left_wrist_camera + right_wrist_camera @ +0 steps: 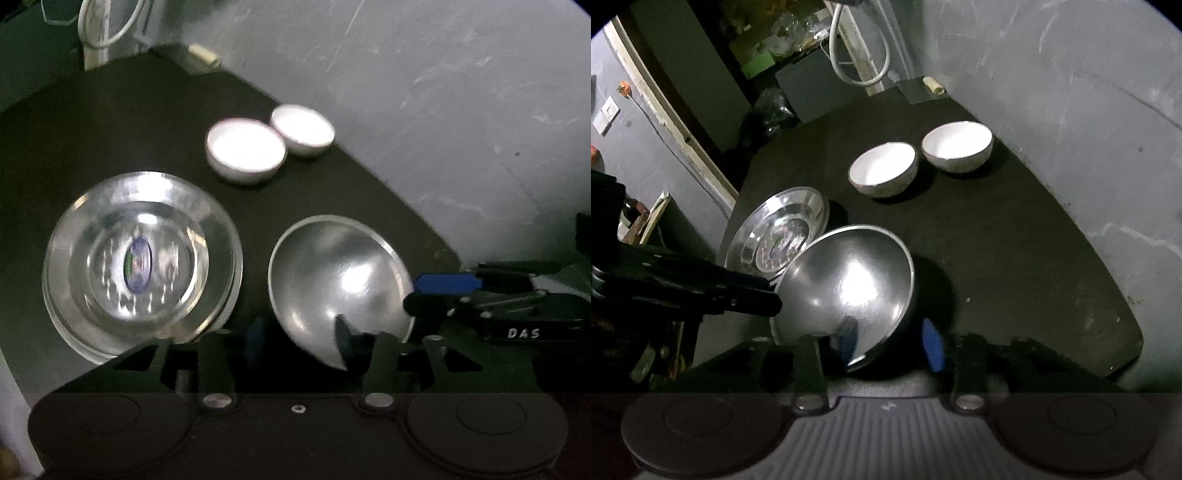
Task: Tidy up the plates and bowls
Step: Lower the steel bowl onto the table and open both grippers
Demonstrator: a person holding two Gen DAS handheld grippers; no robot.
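Steel in front: a stack of steel plates (140, 254) lying flat at the left of the dark mat (110, 129), at least two deep to judge by a second rim peeping out underneath. Nothing in the well of the top plate except a blue sticker (138, 264). Just to the right of that stack, a steel bowl (340, 273), tipped up with its hollow facing the far wall (443, 110), empty, showing only glare and reflections. Straddled at its near rim by the left gripper (300, 336): jaws roughly half apart, one finger inside the hollow, the other outside, no squeeze on the thin wall, so nothing truly held. Much the same for the right gripper (870, 347): jaws partly apart, dark finger on the hollow side, blue pad on the outer side, rim passing between without being pinched. Hard to tell what props the bowl at that tilt; possibly a finger, possibly the edge of the plates. Farther back, near the wall, a nearer white bowl (245, 149) and a farther white bowl (303, 127), close together side by side, both upright, both empty, not nested. Judged roughly midway: plates apparently gathered into one pile, steel bowl beside it but not yet resting flat, white pair not yet stacked. Probably left to do: settling the steel bowl upright, then nesting one white bowl inside the other.
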